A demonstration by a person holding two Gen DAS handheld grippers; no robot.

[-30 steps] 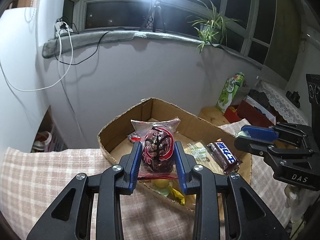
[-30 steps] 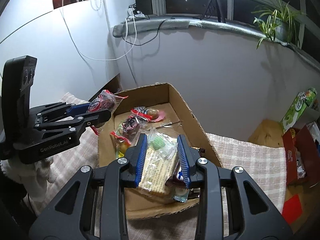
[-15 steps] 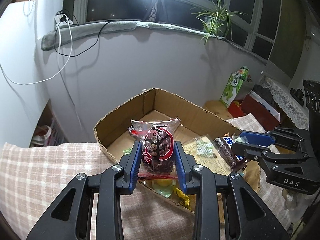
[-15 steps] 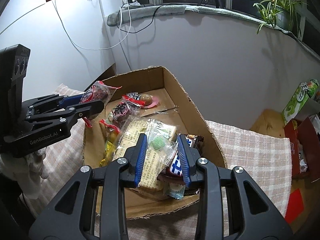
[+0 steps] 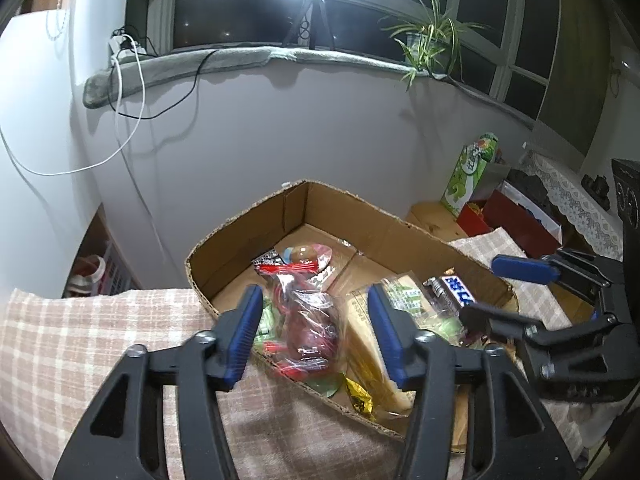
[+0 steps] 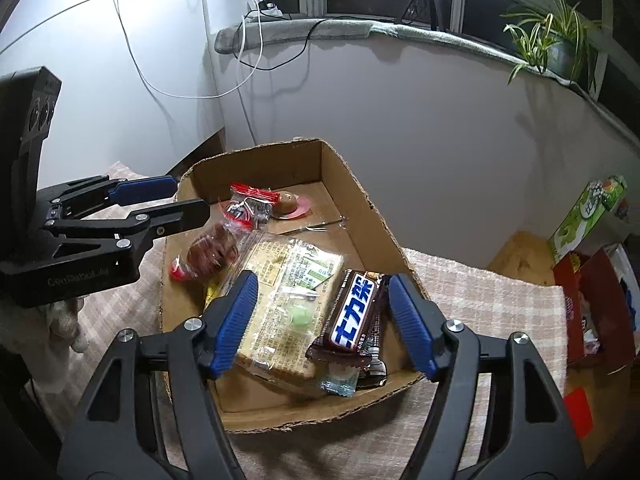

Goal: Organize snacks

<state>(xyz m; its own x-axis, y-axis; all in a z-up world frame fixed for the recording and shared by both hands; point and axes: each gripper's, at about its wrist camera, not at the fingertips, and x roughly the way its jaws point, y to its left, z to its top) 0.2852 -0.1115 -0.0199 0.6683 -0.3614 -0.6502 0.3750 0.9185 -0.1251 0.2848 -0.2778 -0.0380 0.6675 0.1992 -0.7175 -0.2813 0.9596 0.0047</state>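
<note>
Both tools are opening above the cardboard box. The left tool releases the red snack bag; the right tool releases the cracker pack. Most visible snacks lie inside the box; tidying remains.

I am noting a potted plant sitting on the windowsill, a white cable hanging down the wall, and a green carton standing at right.
</note>
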